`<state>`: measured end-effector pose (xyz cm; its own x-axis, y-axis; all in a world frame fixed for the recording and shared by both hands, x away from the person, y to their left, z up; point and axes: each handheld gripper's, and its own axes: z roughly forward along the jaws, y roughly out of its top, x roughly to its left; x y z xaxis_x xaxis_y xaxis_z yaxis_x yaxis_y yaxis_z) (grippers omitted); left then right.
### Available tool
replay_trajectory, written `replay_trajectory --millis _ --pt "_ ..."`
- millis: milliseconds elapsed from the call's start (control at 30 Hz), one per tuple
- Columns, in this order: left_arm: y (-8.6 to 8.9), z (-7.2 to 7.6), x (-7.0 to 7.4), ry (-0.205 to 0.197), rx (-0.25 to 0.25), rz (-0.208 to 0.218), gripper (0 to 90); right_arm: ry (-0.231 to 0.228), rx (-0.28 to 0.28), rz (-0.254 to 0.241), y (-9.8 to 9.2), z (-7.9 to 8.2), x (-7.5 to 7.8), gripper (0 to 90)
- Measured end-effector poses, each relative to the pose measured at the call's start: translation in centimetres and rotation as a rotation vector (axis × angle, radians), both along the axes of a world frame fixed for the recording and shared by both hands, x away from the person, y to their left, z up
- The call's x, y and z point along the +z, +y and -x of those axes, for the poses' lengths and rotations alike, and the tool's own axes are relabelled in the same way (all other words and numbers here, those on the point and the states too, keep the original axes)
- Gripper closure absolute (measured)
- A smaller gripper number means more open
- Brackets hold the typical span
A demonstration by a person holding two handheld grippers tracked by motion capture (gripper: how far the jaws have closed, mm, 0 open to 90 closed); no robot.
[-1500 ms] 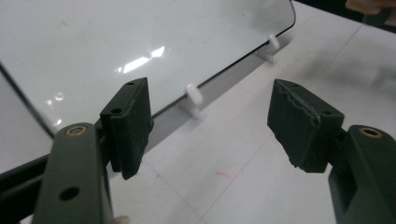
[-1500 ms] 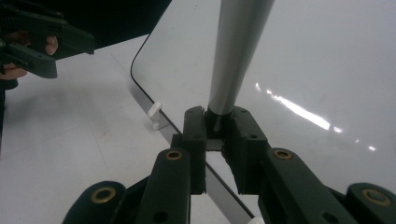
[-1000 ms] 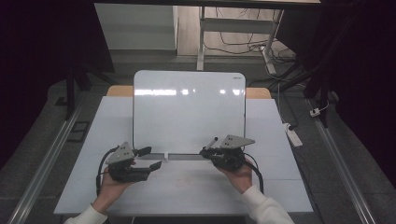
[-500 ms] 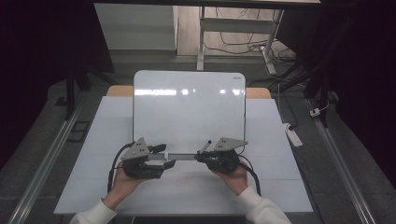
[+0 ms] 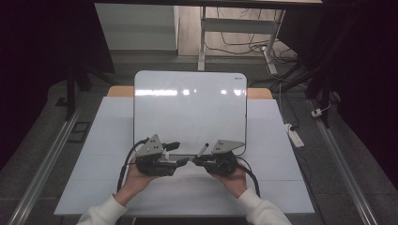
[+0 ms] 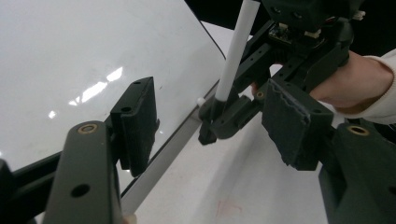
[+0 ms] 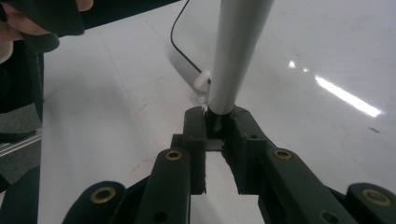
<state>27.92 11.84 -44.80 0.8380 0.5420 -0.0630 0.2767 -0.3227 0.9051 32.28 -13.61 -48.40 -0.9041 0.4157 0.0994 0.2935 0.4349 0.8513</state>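
Right gripper view first: the right hand-held gripper (image 7: 215, 128) is clamped nearly shut on the dark end of a marker (image 7: 236, 51), a slim pen with a white-grey barrel. Judging by looks, it's light, rigid and smooth plastic, so it could twist or slip in the pads; best held across the barrel close to the other grip, or on the cap end, not at the far tip. In the high view the marker (image 5: 202, 150) sits at the near edge of the whiteboard (image 5: 190, 110), roughly 6 o'clock on the board, long axis tilted and pointing up toward 1 o'clock from the right hand-held gripper (image 5: 196, 161). Left hand-held gripper (image 5: 180, 161) comes in from 9 o'clock; its jaws have just been closing but are still apart, pads not touching anything. In the left gripper view the marker (image 6: 236, 49) stands beyond the pads (image 6: 136, 122), nothing between them. Whiteboard lies flat on the worktop (image 5: 281, 154). Cap probably still on; can't be sure.
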Motion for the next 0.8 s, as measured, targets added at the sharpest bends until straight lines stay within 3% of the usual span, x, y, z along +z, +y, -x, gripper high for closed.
replay_trajectory --millis 500,700,800 --pt "-2.5 -0.9 -0.5 -0.005 -0.060 -0.042 48.7 0.033 0.040 0.009 1.0 0.2 -0.4 77.4" --pt "-2.9 -1.2 -0.6 -0.014 -0.069 -0.052 58.1 0.041 0.061 0.018 1.4 0.4 -0.5 77.4" --pt "-3.0 -1.2 -0.6 -0.023 -0.074 -0.056 68.1 0.045 0.069 0.020 1.6 0.5 -0.6 77.4"
